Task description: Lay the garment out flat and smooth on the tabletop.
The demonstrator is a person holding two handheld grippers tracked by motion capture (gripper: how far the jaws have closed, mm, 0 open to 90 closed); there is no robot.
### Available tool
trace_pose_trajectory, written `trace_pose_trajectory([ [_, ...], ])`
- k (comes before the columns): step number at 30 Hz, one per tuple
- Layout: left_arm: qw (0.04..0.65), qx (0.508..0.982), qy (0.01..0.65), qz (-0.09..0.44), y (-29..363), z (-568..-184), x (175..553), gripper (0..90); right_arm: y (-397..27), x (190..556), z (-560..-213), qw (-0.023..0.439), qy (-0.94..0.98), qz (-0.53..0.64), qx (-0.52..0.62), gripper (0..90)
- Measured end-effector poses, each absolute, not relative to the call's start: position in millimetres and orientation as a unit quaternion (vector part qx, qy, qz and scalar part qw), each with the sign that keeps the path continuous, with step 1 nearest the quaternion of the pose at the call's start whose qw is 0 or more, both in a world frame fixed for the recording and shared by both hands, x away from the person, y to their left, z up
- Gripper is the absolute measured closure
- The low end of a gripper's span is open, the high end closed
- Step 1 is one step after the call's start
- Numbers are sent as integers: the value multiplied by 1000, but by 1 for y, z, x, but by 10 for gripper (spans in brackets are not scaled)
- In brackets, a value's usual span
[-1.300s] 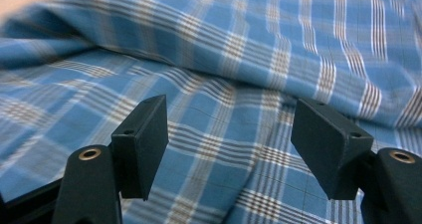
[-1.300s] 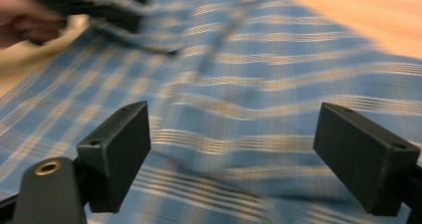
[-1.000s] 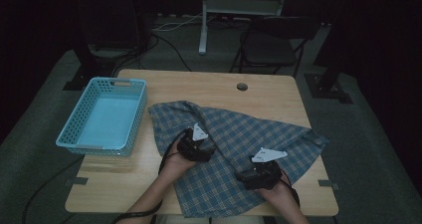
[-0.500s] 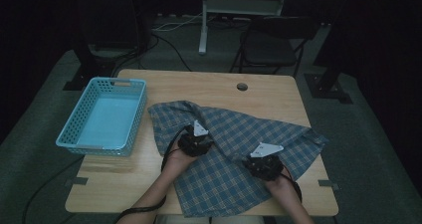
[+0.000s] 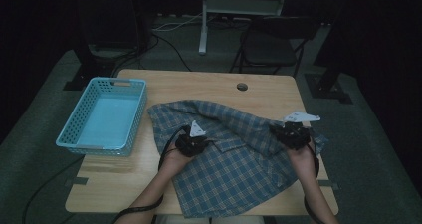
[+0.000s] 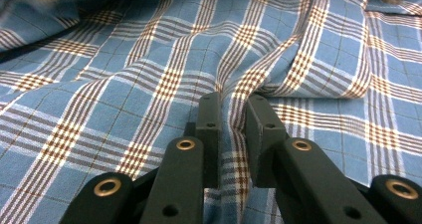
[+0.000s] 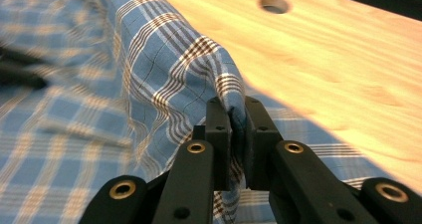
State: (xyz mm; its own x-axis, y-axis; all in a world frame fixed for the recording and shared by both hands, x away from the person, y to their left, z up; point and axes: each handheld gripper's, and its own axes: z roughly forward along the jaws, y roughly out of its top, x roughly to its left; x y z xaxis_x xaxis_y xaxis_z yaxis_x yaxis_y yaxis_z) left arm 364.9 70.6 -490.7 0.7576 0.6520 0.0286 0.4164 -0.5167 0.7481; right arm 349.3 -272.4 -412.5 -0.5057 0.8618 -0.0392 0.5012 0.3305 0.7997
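Note:
A blue plaid shirt point(image 5: 229, 169) lies spread and rumpled on the wooden table point(image 5: 209, 87). My left gripper point(image 5: 191, 142) rests on the shirt's left half. In the left gripper view its jaws point(image 6: 231, 102) have just been closing and pinch a small ridge of the shirt point(image 6: 149, 59) between the pads. My right gripper point(image 5: 293, 132) is at the shirt's right side, raised a little. In the right gripper view its jaws point(image 7: 233, 104) have closed on a lifted fold of the shirt point(image 7: 149, 59), which drapes down from them.
A light blue plastic basket point(image 5: 102, 117) stands at the table's left edge, with nothing in it. A round hole point(image 5: 242, 86) sits near the table's far edge, with bare wood point(image 7: 338, 59) around it. A dark chair point(image 5: 271, 45) stands behind the table.
My right gripper has moved right and up, drawing a fold of the shirt with it. Both pairs of jaws have closed on cloth. The left hand has stayed put.

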Motion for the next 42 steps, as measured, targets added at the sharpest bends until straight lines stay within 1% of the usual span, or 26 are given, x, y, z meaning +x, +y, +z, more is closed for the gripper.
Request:
trace_pose_trajectory([
  [9,386,865,294,124,80,-490,352,791,-292,380,-406,245,767,356,473,837],
  [16,375,882,261,116,83,-488,336,789,-300,389,-393,257,763,344,483,838],
  [25,370,890,247,104,95,-486,317,787,-320,399,-386,268,758,318,502,837],
  [32,375,892,239,85,104,-486,305,774,-333,411,-392,255,754,308,521,836],
  [42,374,897,225,78,110,-486,298,772,-338,436,-403,241,759,279,537,835],
])
